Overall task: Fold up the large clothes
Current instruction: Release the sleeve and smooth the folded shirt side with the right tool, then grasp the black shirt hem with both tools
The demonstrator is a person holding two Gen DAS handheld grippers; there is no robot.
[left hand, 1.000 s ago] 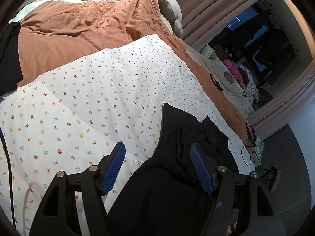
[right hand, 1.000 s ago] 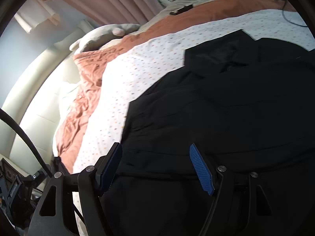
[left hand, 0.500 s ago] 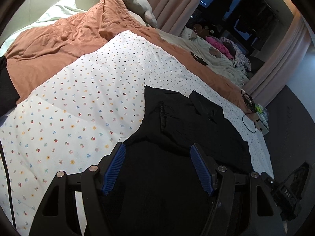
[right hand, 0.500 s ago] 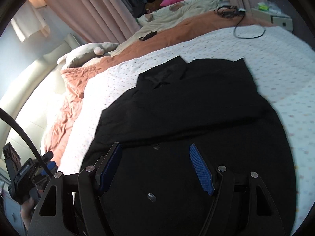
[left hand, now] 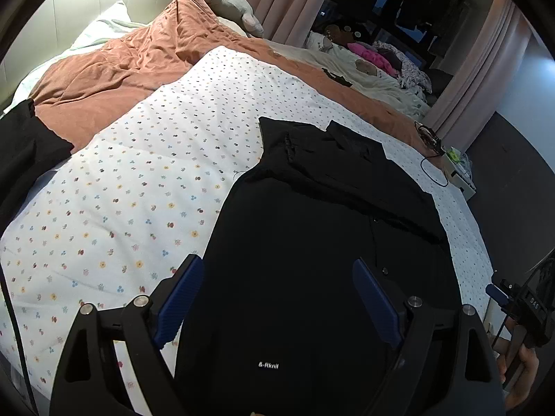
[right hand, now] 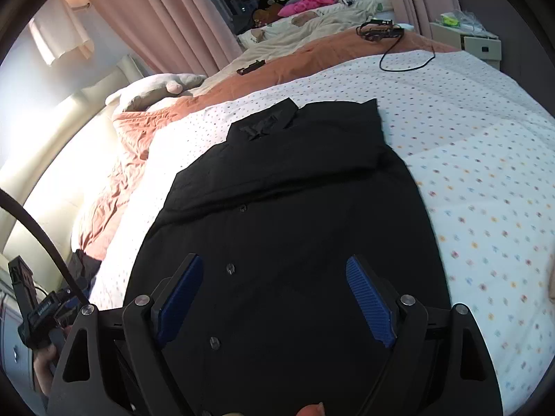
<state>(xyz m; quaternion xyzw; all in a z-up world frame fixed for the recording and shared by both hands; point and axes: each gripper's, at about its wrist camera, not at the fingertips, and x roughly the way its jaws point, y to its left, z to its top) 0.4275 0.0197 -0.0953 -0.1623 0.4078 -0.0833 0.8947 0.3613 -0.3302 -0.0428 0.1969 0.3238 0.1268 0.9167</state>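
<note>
**Item: one black button shirt, laid flat on the bed**

Position: the black shirt (left hand: 312, 242) lies spread on the dotted sheet (left hand: 138, 180), collar at the far end, hem nearest me. It sits directly below both my tools.

Appearance: matt black cloth, smooth over the body, with a soft horizontal ridge across the chest where the fabric is folded over. Sleeves are tucked in, giving a long, roughly rectangular outline that widens toward me. The collar (right hand: 263, 124) is pointed and lies flat. A line of small round buttons (right hand: 230, 268) runs down the front. Near the hem is a small white printed label (left hand: 268, 365), too small to read surely.

Surroundings: the sheet is white with tiny coloured flower and berry dots, faintly quilted. Beyond it, a rust-orange blanket (left hand: 131, 66), crumpled and creased. A pale plush toy (left hand: 225, 0) rests at the head of the bed. A thin black cable (right hand: 406, 59) loops on the far edge.

My left gripper (left hand: 277, 298): blue ribbed fingers (left hand: 180, 301) spread wide, having just been opening, nothing between them, hovering above the shirt's lower half.

My right gripper (right hand: 274, 305): same blue ribbed fingers (right hand: 369, 305), likewise just widened, empty, above the button line.
</note>
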